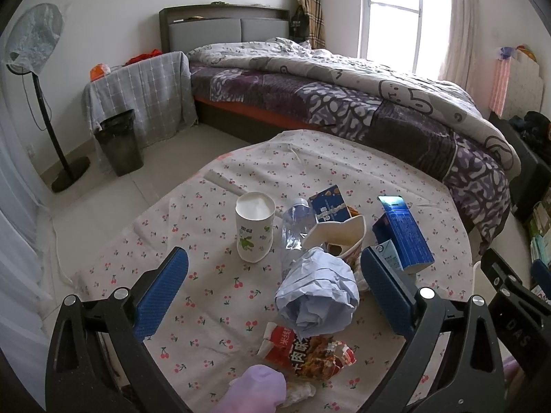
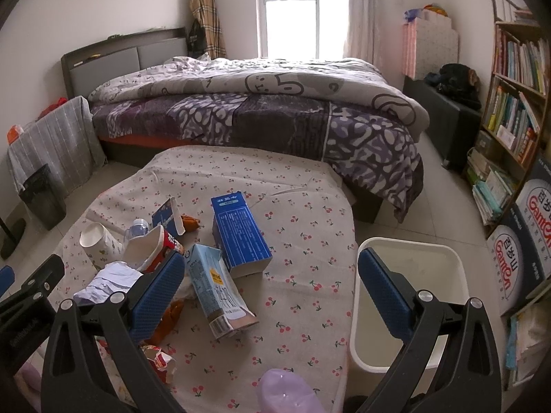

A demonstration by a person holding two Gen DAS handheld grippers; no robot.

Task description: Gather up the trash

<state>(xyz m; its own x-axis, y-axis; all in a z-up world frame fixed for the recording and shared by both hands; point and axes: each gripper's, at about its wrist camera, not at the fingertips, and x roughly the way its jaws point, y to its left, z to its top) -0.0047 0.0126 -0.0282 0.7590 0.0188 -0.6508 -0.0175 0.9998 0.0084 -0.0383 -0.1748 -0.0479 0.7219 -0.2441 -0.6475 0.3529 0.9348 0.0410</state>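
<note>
Worktop: cherry-print cloth covers it.
Trash: crumpled paper, cartons and wrappers, heaped near-left.
My claws: left claw and right claw released, empty.
Room: bed far, white bin right.

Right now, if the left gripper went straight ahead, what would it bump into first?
Probably the crumpled blue-grey paper ball between the left gripper fingers. Depth is unclear, so it might pass above it.

We hold our left gripper with its blue-padded jaws spread wide, nothing between them. Our right gripper likewise hangs with jaws wide apart and empty. Both point forward and slightly downward.
</note>
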